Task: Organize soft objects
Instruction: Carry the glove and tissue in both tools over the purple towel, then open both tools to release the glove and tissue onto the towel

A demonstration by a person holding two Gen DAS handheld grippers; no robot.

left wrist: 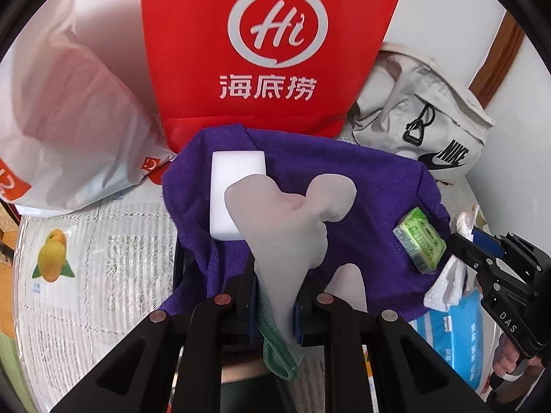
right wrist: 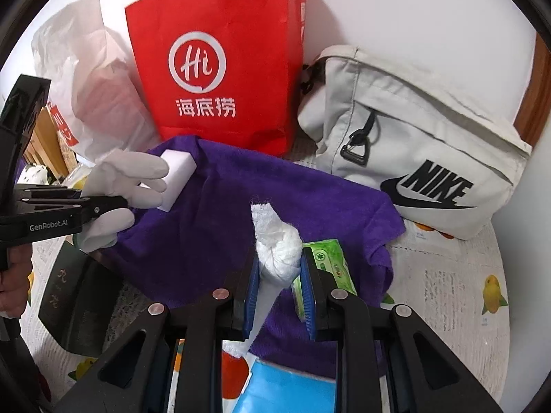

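**Soft things gathered on a purple towel against the wall**

Where the table meets the white wall (right wrist: 413, 7), a red paper bag (right wrist: 220, 69) stands upright, with a white plastic bag (right wrist: 79, 79) to its left and a pale grey Nike bag (right wrist: 413, 130) to its right. Before them a purple towel (right wrist: 275, 199) lies spread on the lemon-printed tablecloth (right wrist: 458, 275), bearing a white sponge block (left wrist: 237, 192) near its back left corner and a green packet (left wrist: 420, 241) at its right edge. The left gripper (left wrist: 275, 296) is clamped on a white glove (left wrist: 289, 220) above the towel; the right gripper (right wrist: 279, 285) pinches a bunched white cloth (right wrist: 279, 251).
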